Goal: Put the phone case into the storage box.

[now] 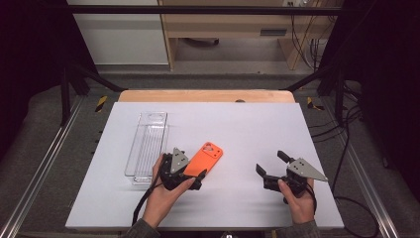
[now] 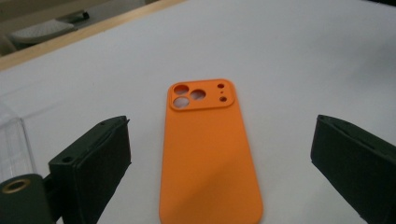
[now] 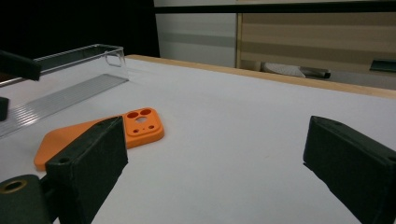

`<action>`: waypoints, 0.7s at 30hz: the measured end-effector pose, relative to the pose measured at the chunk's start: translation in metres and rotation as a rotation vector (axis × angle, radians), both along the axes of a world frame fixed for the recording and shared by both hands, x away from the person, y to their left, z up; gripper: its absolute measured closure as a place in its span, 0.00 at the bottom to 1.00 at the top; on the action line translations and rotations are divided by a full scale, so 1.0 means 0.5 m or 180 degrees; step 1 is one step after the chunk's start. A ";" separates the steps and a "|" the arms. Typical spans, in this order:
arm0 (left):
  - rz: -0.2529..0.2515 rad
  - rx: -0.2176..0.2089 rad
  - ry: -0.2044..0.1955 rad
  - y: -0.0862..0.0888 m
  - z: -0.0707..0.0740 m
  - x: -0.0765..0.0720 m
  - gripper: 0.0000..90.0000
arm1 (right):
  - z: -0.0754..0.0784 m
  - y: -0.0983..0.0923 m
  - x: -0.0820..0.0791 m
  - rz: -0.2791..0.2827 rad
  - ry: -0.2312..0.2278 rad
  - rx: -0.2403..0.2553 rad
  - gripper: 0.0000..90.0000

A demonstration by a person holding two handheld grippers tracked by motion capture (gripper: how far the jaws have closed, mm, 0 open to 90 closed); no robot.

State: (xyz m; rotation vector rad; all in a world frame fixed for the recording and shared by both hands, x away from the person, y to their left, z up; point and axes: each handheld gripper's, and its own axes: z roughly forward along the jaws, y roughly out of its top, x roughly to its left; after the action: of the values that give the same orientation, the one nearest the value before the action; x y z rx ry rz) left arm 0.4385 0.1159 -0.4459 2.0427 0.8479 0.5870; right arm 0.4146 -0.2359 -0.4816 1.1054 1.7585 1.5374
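An orange phone case (image 1: 205, 157) lies flat on the white tabletop (image 1: 257, 124), back up, with its camera cut-outs at the far end. My left gripper (image 1: 199, 179) is at the case's near end. In the left gripper view its black jaws stand apart on either side of the case (image 2: 210, 158), with a gap of table showing on each side. My right gripper (image 1: 270, 161) is held to the right of the case, open, with nothing between its jaws. The right gripper view shows the case (image 3: 93, 135) lying off to the left beyond its jaws.
A long clear plastic tray (image 1: 148, 144) lies lengthwise just left of the case and close to my left hand. A wooden strip (image 1: 205, 95) edges the table's far side. Black cables run along the floor at the right (image 1: 346, 148).
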 end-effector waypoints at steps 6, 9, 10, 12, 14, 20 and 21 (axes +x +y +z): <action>0.0062 0.0076 0.0223 -0.010 -0.040 0.024 0.06 | 0.000 0.004 0.000 0.0023 0.0025 0.0005 0.07; 0.0049 0.0137 0.0289 -0.016 -0.055 0.033 0.06 | -0.001 0.006 0.001 0.0051 0.0021 -0.0019 0.07; 0.0044 0.0163 0.0319 -0.018 -0.061 0.037 0.06 | -0.002 0.007 0.001 0.0064 0.0033 -0.0013 0.07; 0.0041 0.0187 0.0367 -0.022 -0.069 0.043 0.06 | -0.002 0.008 0.001 0.0073 0.0032 -0.0018 0.06; 0.0044 0.0217 0.0406 -0.028 -0.078 0.048 0.06 | -0.002 0.010 0.001 0.0087 0.0035 -0.0027 0.06; -0.0008 0.0321 0.0475 -0.037 -0.086 0.051 0.06 | -0.002 0.012 0.001 0.0099 0.0044 -0.0042 0.06; 0.0012 0.0322 0.0487 -0.036 -0.088 0.052 0.06 | -0.002 0.012 0.001 0.0098 0.0045 -0.0039 0.06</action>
State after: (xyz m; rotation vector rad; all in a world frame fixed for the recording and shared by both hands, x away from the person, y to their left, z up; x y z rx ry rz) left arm 0.4646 0.0977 -0.4900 2.2004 0.9276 0.4889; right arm 0.4152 -0.2300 -0.4827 1.0907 1.7999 1.5385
